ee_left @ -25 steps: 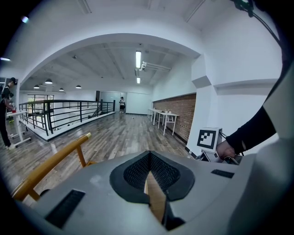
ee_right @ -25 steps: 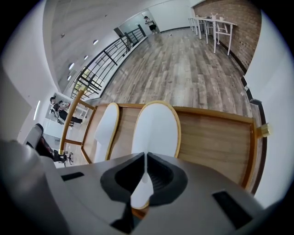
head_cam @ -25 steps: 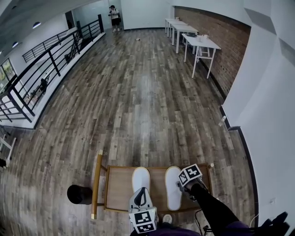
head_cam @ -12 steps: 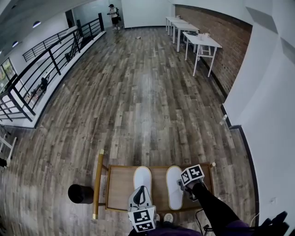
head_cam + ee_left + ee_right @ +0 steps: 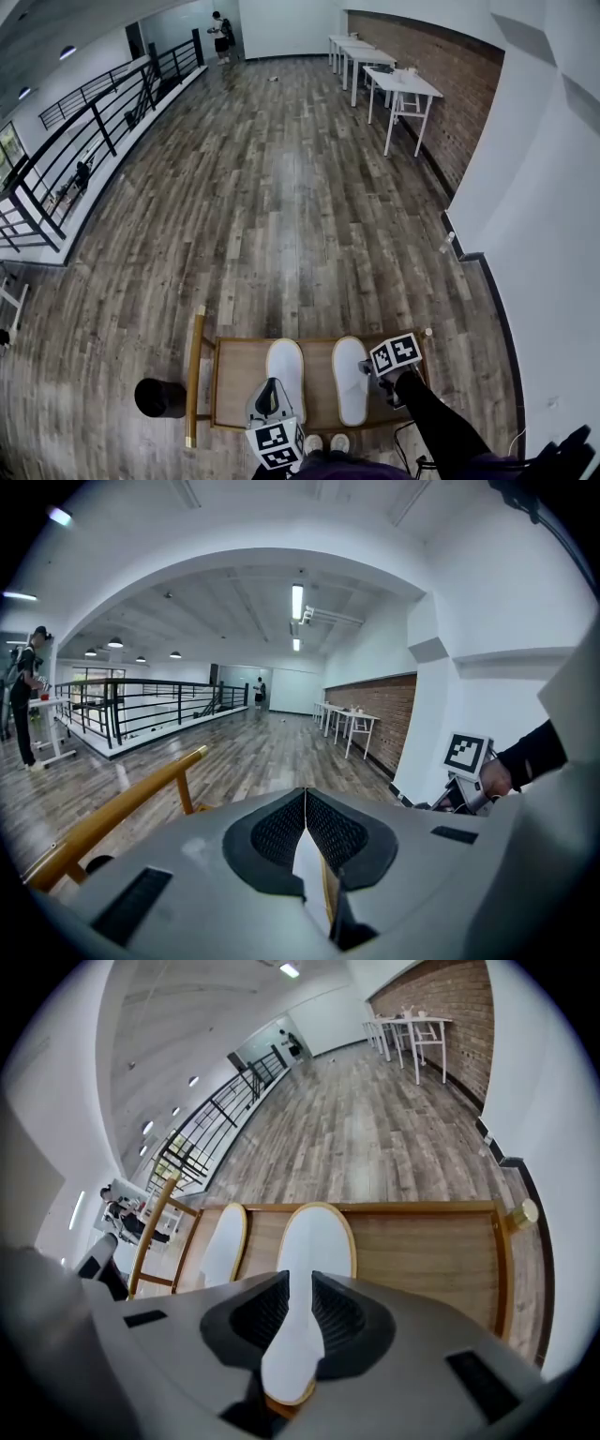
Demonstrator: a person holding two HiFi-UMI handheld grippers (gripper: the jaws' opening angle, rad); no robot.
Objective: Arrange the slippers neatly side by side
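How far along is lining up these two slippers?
Mostly done: the left slipper and right slipper lie side by side on the wooden rack, toes pointing the same way. In hand: the right gripper has just been opening its jaws, the right slipper's heel between them. Remaining: probably just drawing that gripper back.

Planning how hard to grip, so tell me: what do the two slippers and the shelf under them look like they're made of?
Right slipper and left slipper: soft matte white fabric, likely thin cloth; no shine, tan trim round the sole. Shelf: light wood or wood-look board, grain lines show, low sheen.
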